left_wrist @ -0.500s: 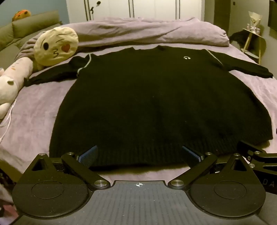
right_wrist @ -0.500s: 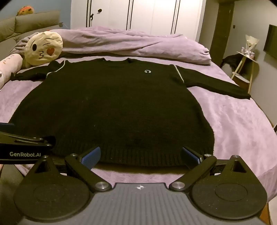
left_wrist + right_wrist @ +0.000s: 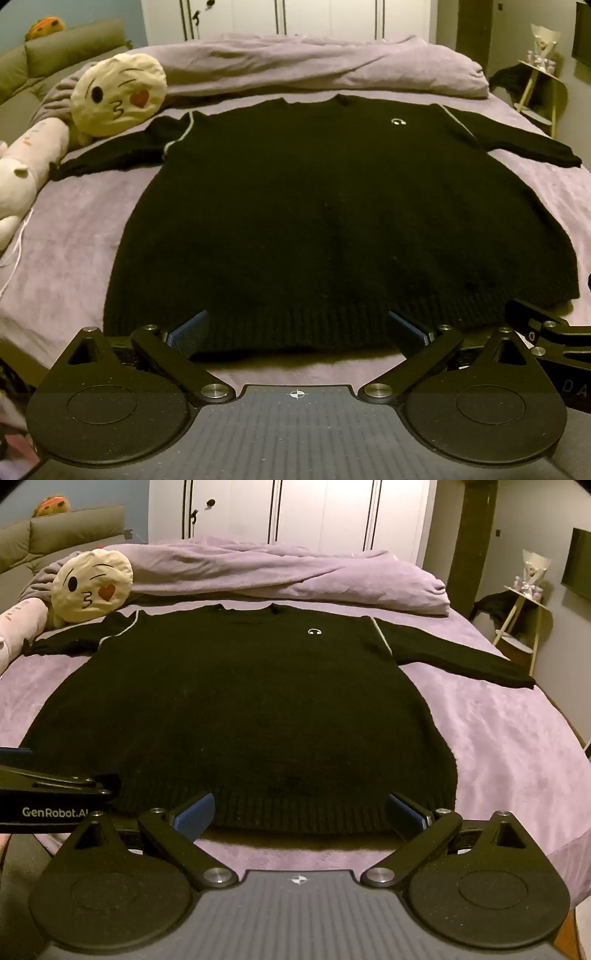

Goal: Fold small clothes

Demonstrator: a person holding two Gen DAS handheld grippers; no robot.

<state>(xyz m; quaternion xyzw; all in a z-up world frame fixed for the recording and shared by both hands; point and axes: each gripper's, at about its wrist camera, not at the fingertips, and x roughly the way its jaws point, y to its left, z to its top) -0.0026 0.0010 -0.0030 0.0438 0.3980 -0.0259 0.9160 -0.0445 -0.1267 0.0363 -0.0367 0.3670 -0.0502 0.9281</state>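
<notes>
A black knit sweater lies flat, front up, on the purple bed, both sleeves spread out to the sides; it also shows in the right wrist view. A small white logo sits on its chest. My left gripper is open and empty, its blue pads just at the ribbed hem near the sweater's left half. My right gripper is open and empty at the hem near the right half. Each gripper's body shows at the edge of the other's view.
A yellow kiss-emoji cushion and a white plush toy lie at the bed's left. A bunched purple duvet lies behind the collar. A small side table stands at the right. The bed edge is just below my grippers.
Both grippers have edged slightly forward toward the hem. The sweater has not moved.
</notes>
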